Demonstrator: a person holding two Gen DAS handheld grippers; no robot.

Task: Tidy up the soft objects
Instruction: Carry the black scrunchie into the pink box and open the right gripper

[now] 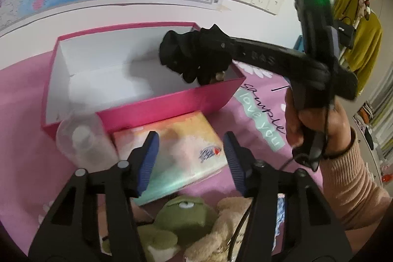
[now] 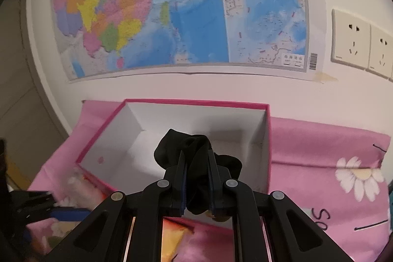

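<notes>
Plush comes first: nearest the left camera, a green stuffed toy with a single button eye [image 1: 183, 215] lies against a tan fuzzy stuffed animal [image 1: 222, 227], both just under the arms of the left tool [image 1: 190, 158], whose ribbed blue pads stand apart with nothing between them. Either toy looks light and squashy; I judge that a pinch across the body or a limb would hold, since the pile compresses and grips well. Just beyond, framed between those open pads, a pastel soft-wrapped tissue pack [image 1: 172, 151] lies flat on the pink printed bedsheet [image 1: 260, 114]; its film wrap is probably slick and will dent, so the narrow side suits the jaws better than a broad face. Touching the near left corner of the box, as far as I can tell, stands a clear plastic bottle [image 1: 83, 141], too blurred to read further. Behind these sits the open pink cardboard box with a white inside [image 1: 172, 102], empty except for shadow. Over its right end the right tool [image 2: 197, 184] is clamped on a bunched black fabric piece, likely a sock [image 2: 194, 151], which bulges above the pads and droops below them. It is limp and nearly weightless, so it should simply drop when let go. Farthest off is the wall map [image 2: 176, 6].
</notes>
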